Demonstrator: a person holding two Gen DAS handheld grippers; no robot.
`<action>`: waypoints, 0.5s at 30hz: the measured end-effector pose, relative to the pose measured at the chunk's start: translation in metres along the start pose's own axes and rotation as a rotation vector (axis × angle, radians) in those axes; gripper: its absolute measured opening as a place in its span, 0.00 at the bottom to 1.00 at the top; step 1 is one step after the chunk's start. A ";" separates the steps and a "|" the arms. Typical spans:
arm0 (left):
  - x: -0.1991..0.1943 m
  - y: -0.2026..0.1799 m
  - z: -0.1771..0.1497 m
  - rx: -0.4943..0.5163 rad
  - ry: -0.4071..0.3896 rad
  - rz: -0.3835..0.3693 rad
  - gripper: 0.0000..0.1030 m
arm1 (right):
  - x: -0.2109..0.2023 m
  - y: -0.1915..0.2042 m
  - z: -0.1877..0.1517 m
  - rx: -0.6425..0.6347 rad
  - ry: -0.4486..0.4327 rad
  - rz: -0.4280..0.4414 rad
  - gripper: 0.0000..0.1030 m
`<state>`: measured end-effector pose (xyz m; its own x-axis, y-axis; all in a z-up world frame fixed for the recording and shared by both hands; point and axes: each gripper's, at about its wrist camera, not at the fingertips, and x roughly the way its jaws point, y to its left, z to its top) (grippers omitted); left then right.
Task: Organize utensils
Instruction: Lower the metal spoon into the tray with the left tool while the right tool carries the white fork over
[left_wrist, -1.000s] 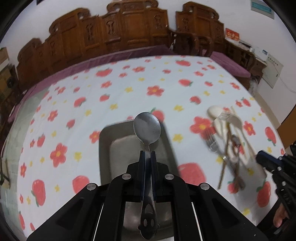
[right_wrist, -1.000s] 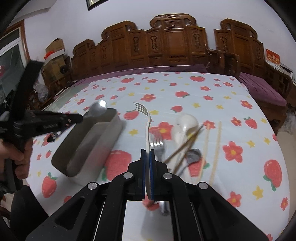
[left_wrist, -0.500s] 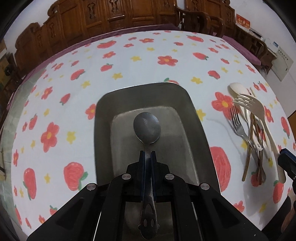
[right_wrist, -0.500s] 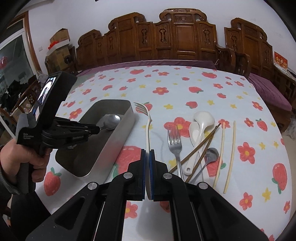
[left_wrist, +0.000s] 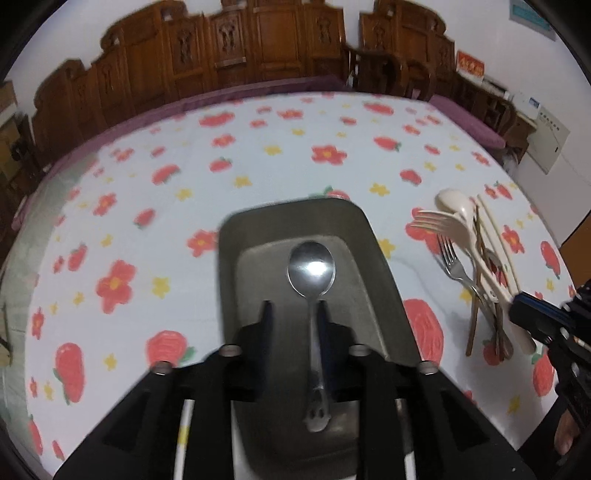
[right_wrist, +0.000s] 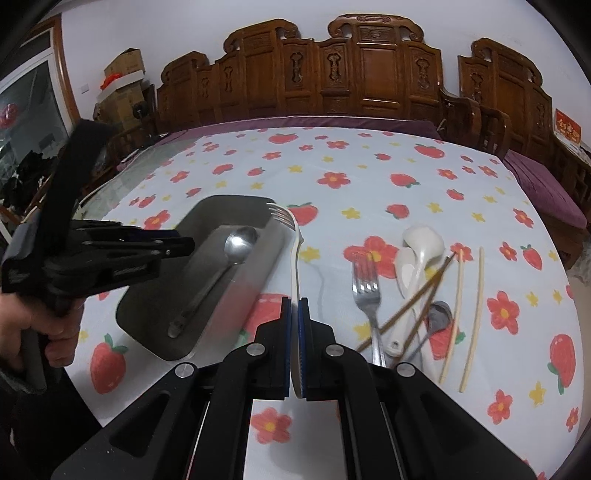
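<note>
Fork is pinched in my right tongs, handle between the pads, tines pointing away and hanging just over the tray's near-right rim. Tray is lying left of it, long axis roughly parallel to the fork. My left tongs are opening over the tray; spoon is lying flat inside, not gripped. Right hand is nearer, so I'm judging a short leftward shift before release.

left gripper opening, right gripper clamped

Strawberry-print tablecloth, carved wooden chairs; cardboard boxes
</note>
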<state>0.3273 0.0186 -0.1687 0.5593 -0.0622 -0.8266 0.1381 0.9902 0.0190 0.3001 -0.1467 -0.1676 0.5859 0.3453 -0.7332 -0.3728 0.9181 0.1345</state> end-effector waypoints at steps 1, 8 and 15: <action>-0.005 0.003 -0.003 -0.002 -0.013 0.000 0.26 | 0.001 0.004 0.002 -0.003 0.000 0.005 0.05; -0.034 0.032 -0.022 -0.056 -0.124 0.020 0.61 | 0.019 0.035 0.014 -0.030 0.018 0.039 0.04; -0.044 0.063 -0.031 -0.115 -0.188 0.044 0.80 | 0.032 0.062 0.026 -0.050 0.027 0.045 0.04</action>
<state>0.2857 0.0880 -0.1483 0.7068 -0.0298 -0.7068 0.0219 0.9996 -0.0203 0.3147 -0.0738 -0.1660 0.5488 0.3797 -0.7447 -0.4339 0.8909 0.1344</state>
